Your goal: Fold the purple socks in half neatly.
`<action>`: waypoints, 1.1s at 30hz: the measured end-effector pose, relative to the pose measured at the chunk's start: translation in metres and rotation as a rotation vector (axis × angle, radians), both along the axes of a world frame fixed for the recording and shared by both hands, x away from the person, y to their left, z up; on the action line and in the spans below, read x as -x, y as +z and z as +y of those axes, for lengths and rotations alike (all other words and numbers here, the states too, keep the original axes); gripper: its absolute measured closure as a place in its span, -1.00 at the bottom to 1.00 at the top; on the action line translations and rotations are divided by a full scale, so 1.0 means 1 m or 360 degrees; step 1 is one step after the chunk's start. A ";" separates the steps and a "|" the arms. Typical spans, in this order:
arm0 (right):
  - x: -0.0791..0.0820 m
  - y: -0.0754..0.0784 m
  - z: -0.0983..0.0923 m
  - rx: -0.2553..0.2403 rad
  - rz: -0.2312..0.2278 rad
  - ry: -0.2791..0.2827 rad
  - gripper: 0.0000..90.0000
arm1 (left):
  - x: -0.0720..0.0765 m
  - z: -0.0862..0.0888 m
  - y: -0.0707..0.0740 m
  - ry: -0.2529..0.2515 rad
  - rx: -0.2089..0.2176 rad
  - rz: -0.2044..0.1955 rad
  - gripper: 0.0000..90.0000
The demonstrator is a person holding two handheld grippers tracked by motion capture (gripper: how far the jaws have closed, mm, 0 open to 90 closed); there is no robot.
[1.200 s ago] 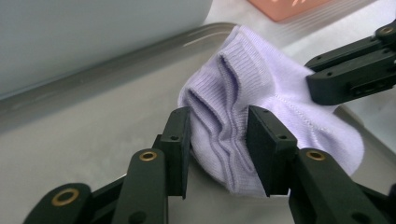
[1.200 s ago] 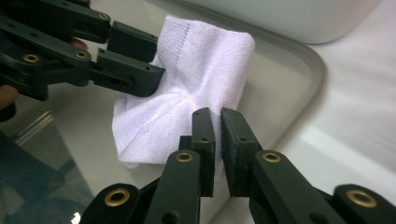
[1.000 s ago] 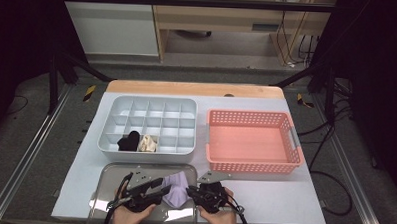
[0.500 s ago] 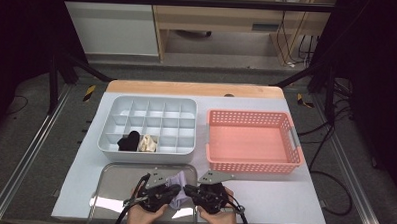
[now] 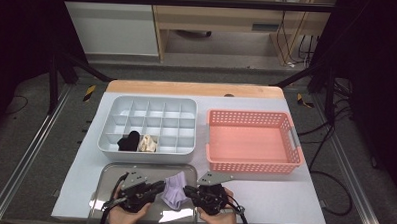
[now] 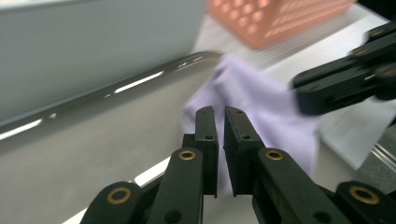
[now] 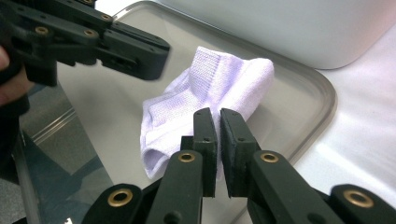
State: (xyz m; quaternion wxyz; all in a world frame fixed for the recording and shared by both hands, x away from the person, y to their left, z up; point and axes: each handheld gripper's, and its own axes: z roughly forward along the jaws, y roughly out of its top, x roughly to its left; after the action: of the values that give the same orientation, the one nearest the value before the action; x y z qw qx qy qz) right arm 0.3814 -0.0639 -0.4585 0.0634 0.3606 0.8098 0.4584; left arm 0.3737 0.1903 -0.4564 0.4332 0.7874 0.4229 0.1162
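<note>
While both clenched grippers (image 5: pixel 159 189) (image 5: pixel 187 191) pinch the lilac sock (image 5: pixel 174 190), the white table (image 5: pixel 263 197) stands amid dark surroundings.

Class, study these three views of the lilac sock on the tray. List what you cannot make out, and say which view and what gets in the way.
- Whether the left tongs pinch the lilac sock: left gripper view, motion blur, jaws cover the edge.
- Whether the right tongs grip it: right gripper view, jaws hide the contact.
- The metal tray's near edge: high view, cut off by hands.
- What the black item and cream item in the grey organiser are: high view, too small.
</note>
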 end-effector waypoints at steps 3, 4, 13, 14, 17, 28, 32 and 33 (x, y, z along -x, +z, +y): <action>0.000 0.001 0.001 -0.0004 -0.0003 0.0010 0.91 | -0.001 0.005 -0.012 -0.0002 -0.0038 0.0075 0.87; 0.000 0.002 0.001 -0.0002 -0.0007 0.0011 0.91 | -0.001 0.004 -0.016 -0.0016 -0.0038 0.0109 0.88; 0.000 0.008 0.016 -0.0008 -0.0052 0.0114 0.91 | -0.001 -0.003 -0.023 -0.0053 -0.0037 0.0130 0.94; 0.001 0.008 0.019 -0.0002 -0.0049 0.0131 0.91 | -0.001 -0.004 -0.023 -0.0054 -0.0037 0.0130 0.94; 0.000 0.005 0.030 0.0011 -0.0052 0.0188 0.91 | 0.000 -0.005 -0.024 -0.0056 -0.0041 0.0122 0.96; 0.001 -0.006 0.051 0.0020 -0.0035 0.0258 0.91 | 0.001 -0.006 -0.025 -0.0064 -0.0043 0.0114 0.98; 0.000 -0.012 0.051 0.0001 -0.0029 0.0249 0.91 | -0.003 -0.001 -0.023 -0.0041 -0.0023 0.0125 0.87; 0.001 -0.013 0.051 0.0005 -0.0045 0.0248 0.91 | -0.004 0.001 -0.022 -0.0031 0.0001 0.0121 0.84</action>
State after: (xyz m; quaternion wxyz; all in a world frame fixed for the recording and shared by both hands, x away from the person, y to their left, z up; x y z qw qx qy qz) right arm 0.3808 -0.0133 -0.4714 0.0396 0.2899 0.8352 0.4657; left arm 0.3775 0.1916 -0.4780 0.4181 0.7952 0.4314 0.0820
